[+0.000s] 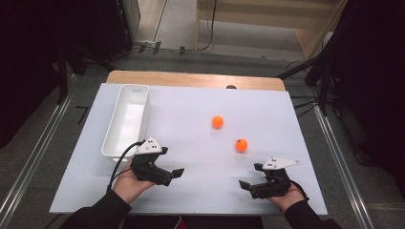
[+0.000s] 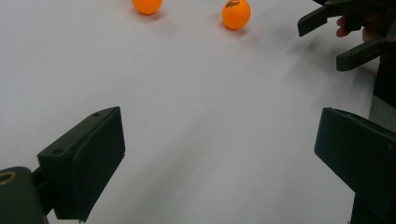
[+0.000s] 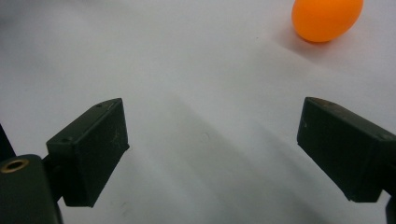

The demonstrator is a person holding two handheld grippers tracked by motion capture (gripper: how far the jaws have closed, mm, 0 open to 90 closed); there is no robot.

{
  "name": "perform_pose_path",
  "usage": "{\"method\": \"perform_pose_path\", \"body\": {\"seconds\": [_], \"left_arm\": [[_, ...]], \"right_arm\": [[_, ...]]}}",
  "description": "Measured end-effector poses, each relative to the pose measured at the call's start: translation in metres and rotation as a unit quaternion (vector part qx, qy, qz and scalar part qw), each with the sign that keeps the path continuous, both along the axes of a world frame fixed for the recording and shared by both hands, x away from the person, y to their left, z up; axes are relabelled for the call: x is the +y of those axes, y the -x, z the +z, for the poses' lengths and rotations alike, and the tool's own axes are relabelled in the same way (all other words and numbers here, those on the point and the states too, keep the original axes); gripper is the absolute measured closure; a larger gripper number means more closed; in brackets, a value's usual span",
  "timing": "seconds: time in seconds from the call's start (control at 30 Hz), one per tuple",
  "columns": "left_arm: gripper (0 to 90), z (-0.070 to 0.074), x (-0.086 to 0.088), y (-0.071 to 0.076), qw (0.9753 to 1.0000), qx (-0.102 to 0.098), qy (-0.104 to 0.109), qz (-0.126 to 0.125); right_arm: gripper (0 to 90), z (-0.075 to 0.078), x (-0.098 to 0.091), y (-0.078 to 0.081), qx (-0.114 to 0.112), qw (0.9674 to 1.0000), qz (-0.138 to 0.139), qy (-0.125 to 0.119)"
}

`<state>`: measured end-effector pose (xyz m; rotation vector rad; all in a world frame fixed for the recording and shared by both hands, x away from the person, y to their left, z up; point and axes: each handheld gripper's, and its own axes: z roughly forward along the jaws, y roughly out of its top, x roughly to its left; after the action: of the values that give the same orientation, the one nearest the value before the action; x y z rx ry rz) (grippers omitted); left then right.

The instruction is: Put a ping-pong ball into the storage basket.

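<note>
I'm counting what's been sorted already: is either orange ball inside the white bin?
No, both orange balls lie on the white table, apart from the white bin.

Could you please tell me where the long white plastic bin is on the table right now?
In the high view, the long white plastic bin lies along the white table's left side, just beyond the left gripper, left of two orange balls.

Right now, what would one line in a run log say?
left gripper: open, empty | right gripper: open, empty | two orange balls: loose on table | white bin: empty
</note>
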<state>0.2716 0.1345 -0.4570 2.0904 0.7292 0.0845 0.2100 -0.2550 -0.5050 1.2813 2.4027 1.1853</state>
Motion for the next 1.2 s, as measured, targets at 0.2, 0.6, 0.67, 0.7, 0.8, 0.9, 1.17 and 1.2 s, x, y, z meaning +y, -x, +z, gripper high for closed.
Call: {"method": "perform_pose_path", "body": {"seconds": [0.2, 0.6, 0.67, 0.7, 0.8, 0.9, 1.17, 1.2], "left_arm": [[2.2, -0.001, -0.003, -0.004, 1.0, 0.0, 0.0, 0.0], [2.2, -0.004, -0.009, -0.014, 1.0, 0.003, -0.002, 0.001], [2.2, -0.004, -0.011, -0.016, 1.0, 0.002, -0.001, 0.003], [2.2, -0.004, -0.011, -0.016, 1.0, 0.003, 0.001, 0.003], [2.3, -0.005, -0.012, -0.018, 1.0, 0.005, 0.0, 0.003], [2.3, -0.006, -0.011, -0.019, 1.0, 0.005, 0.0, 0.004], [2.7, -0.009, -0.017, -0.024, 1.0, 0.005, 0.001, 0.001], [2.7, -0.009, -0.019, -0.025, 1.0, 0.004, -0.001, 0.0]], "right_arm": [[7.3, 0.0, 0.0, 0.0, 0.001, 1.0, 0.0, 0.002], [7.3, 0.0, 0.001, -0.001, 0.004, 1.0, 0.002, 0.0], [7.3, -0.001, 0.001, -0.001, 0.002, 1.0, 0.0, -0.001], [7.3, -0.001, 0.001, -0.001, 0.002, 1.0, -0.002, -0.003], [7.3, -0.001, 0.002, -0.002, 0.003, 1.0, -0.007, -0.002], [7.3, -0.002, 0.001, -0.002, 0.003, 1.0, -0.005, -0.001], [7.3, -0.001, 0.002, -0.001, 0.003, 1.0, -0.005, -0.004], [7.3, -0.001, 0.002, -0.001, 0.004, 1.0, -0.005, -0.004]]}}
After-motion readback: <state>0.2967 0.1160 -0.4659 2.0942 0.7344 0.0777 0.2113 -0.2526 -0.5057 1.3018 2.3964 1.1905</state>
